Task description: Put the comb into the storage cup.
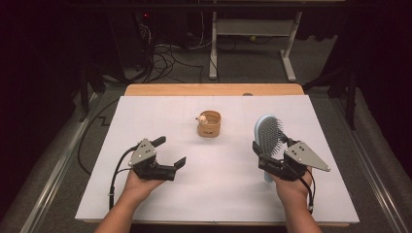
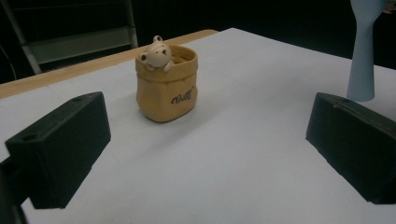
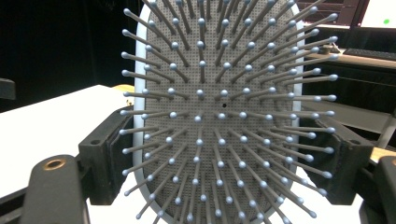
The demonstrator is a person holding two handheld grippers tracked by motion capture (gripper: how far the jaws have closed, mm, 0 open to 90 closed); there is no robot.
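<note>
A light blue paddle hairbrush (image 1: 268, 131) stands upright at the right of the white table, bristles facing the person. My right gripper (image 1: 273, 148) is shut on it, one jaw on each side of the brush head (image 3: 219, 116). In the right gripper view the gripper (image 3: 223, 158) grips the lower half of the head. My left gripper (image 1: 171, 151) rests open at the left with nothing between its jaws. A tan pouch-shaped cup (image 1: 209, 124) with a small bear figure (image 1: 200, 117) on its rim stands mid-table. In the left gripper view the cup (image 2: 166, 88) lies ahead of the open gripper (image 2: 208, 140), and the brush handle (image 2: 363, 56) hangs at the upper right.
The white sheet (image 1: 160, 116) covers a wooden tabletop whose far edge (image 1: 214, 89) shows behind it. Beyond it stand a white desk frame (image 1: 252, 34) and loose cables (image 1: 165, 58) on the floor. Dark floor surrounds the table.
</note>
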